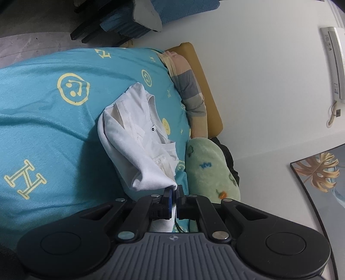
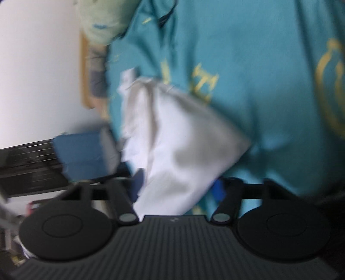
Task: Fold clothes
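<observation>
A white shirt (image 1: 138, 137) lies partly folded on the teal bedspread (image 1: 43, 112), collar toward the headboard. My left gripper (image 1: 174, 189) is shut on a corner of the shirt, which runs between the fingers. In the blurred right wrist view the white shirt (image 2: 179, 137) hangs bunched in front of my right gripper (image 2: 179, 187). Its fingers (image 2: 220, 189) stand wide apart with cloth lying between them, not pinched.
A green plush pillow (image 1: 207, 168) and a striped pillow (image 1: 189, 90) lie by the tan headboard (image 1: 204, 81). A white wall, an air conditioner (image 1: 334, 62) and a leaf picture (image 1: 321, 172) are to the right. Blue chairs (image 1: 129, 19) stand beyond the bed.
</observation>
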Motion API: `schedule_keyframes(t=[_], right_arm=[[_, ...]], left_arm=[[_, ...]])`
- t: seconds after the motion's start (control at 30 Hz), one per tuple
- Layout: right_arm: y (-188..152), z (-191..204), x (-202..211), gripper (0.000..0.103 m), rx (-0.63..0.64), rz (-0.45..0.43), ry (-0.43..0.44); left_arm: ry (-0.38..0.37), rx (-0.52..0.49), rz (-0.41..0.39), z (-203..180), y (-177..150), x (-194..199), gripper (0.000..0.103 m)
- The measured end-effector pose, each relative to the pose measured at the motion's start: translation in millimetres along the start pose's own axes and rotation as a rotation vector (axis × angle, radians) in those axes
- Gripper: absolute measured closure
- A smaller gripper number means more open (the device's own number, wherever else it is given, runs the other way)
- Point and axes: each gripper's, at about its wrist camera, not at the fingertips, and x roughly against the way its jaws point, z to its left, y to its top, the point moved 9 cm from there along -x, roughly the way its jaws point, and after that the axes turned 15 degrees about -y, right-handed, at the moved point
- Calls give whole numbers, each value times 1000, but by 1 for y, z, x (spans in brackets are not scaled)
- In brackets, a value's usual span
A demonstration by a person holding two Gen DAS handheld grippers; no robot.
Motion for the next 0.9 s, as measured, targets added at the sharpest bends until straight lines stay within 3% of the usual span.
schedule_keyframes(t=[0.03, 0.17, 0.4, 0.53, 0.63, 0.7, 0.77, 0.9], right_arm=[[2, 2, 2, 93, 23, -11, -22], [2, 50, 40, 95, 215, -92, 49], [4, 131, 128, 96, 475, -167, 145], [-5, 117, 154, 96, 520, -134, 141], [-8, 86, 154, 96, 504, -112, 85], [-2, 76, 136, 95, 476, -91, 46], [9, 84, 116, 95, 458, -85, 30], [39, 124, 64, 95, 454, -90, -12]], left_arm=[[3, -8, -1, -2, 1, -1, 100], [9, -95, -37, -26, 12, 0, 100], [-81, -150, -49, -87, 9, 29, 100], [-98, -139, -51, -97, -9, 48, 100], [-59, -100, -22, -78, -27, 51, 100], [-21, -115, 0, -64, -21, 36, 100], [-11, -75, 28, -54, -7, 13, 100], [72, -132, 60, -50, 35, -49, 100]])
